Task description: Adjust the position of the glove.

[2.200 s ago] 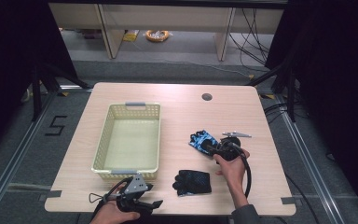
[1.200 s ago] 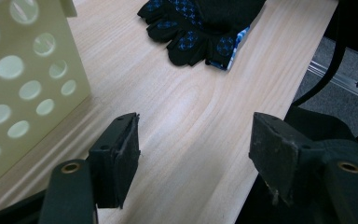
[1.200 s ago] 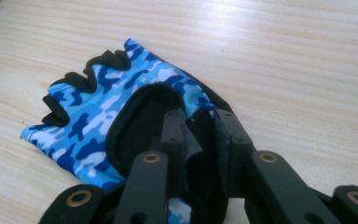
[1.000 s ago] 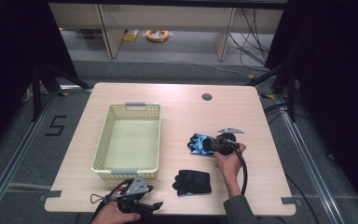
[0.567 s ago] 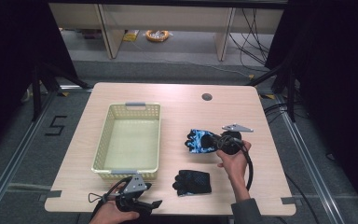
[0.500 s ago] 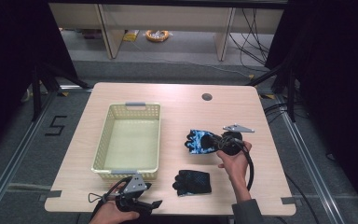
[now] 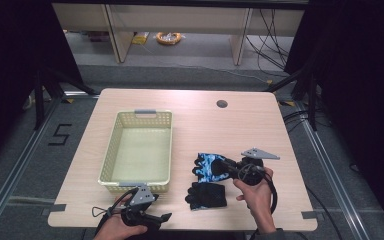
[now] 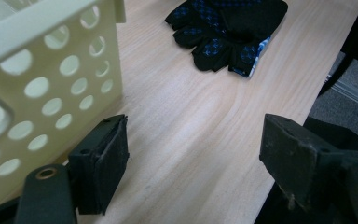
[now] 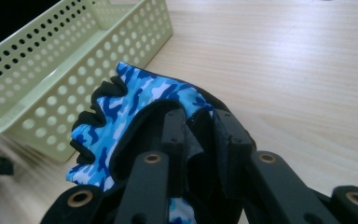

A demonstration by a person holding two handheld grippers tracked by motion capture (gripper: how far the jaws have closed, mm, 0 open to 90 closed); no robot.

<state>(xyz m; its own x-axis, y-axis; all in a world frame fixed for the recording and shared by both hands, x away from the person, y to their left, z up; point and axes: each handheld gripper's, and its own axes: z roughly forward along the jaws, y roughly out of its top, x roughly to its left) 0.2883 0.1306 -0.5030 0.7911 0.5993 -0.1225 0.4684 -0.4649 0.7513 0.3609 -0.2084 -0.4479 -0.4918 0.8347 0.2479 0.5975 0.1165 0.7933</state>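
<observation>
Blue glove [image 9: 135,107] pinched in right tongs [image 9: 200,135], seemingly lifted; left tongs [image 8: 191,168] gape wide.

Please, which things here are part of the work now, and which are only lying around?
In the work: blue glove, pinched by the right hand-held gripper; probably the black glove and yellow basket, empty.

Only around: left hand-held gripper, open and idle; orange coil on the floor; table hole.

Blue camouflage glove [image 9: 135,107], black glove [image 7: 206,195], pale-yellow basket [image 7: 111,157].
</observation>
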